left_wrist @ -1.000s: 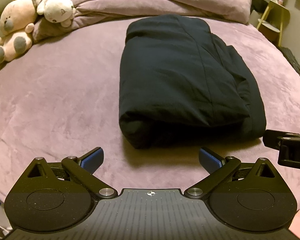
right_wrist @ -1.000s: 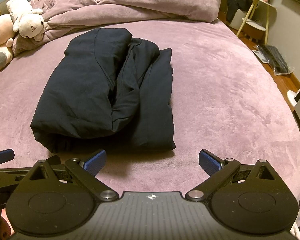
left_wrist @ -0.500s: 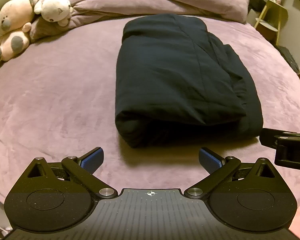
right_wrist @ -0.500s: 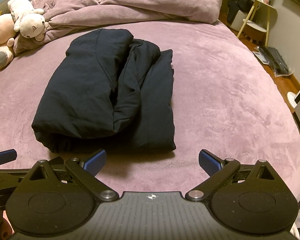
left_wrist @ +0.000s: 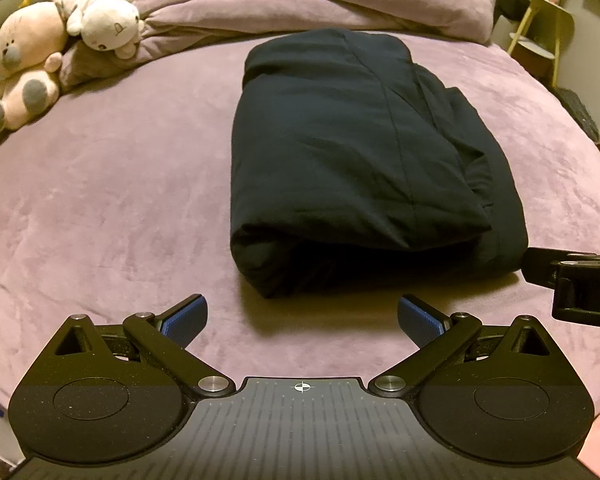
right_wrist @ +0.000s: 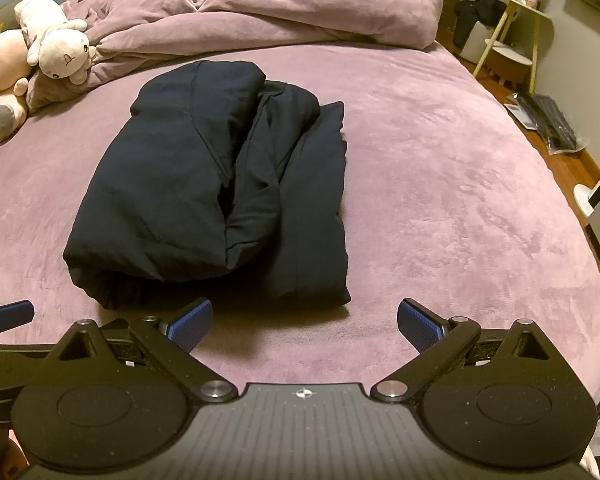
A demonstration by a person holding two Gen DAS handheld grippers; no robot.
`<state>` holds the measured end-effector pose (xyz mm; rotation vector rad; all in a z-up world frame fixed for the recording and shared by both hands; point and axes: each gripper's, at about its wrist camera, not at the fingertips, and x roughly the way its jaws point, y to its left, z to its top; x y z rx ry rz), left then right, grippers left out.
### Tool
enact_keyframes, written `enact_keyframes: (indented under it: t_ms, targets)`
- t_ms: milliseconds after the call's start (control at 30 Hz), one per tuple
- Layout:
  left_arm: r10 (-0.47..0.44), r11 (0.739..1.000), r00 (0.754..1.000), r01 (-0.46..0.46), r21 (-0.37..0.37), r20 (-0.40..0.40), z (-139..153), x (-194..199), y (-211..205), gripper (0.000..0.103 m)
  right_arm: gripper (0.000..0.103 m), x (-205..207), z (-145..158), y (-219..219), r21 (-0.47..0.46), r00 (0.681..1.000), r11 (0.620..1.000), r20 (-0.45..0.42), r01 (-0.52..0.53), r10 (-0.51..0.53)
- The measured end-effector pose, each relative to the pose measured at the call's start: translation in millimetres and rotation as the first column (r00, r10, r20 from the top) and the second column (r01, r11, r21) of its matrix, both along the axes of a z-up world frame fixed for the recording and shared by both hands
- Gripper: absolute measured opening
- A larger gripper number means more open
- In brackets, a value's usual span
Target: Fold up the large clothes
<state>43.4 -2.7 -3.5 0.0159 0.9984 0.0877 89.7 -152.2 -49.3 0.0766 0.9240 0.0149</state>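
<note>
Mauve plush bed; folded dark garment at ctr. Rumpled duvet and plush toys at far end. Side table w/ wood floor far right. Left gripper & right gripper spread wide, clamping nothing, near garment's front edge.

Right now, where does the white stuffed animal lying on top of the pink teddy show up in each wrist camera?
Left wrist view: the white stuffed animal is in the upper left corner, lying on the pink teddy.
Right wrist view: it is at the upper left edge, again on the pink teddy.
Shared landmark: the folded dark garment mid-bed, to the toy's right in both views.
</note>
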Motion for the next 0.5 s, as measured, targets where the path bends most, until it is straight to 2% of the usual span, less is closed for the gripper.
enact_keyframes:
  t_ms: [500]
  targets:
    - [-0.005,0.999,1.0,0.005,0.04,0.013,2.3,-1.5,-2.9,0.103,0.099,0.7,0.3,-0.2,-0.003,1.0,1.0,-0.001,-0.001,0.001]
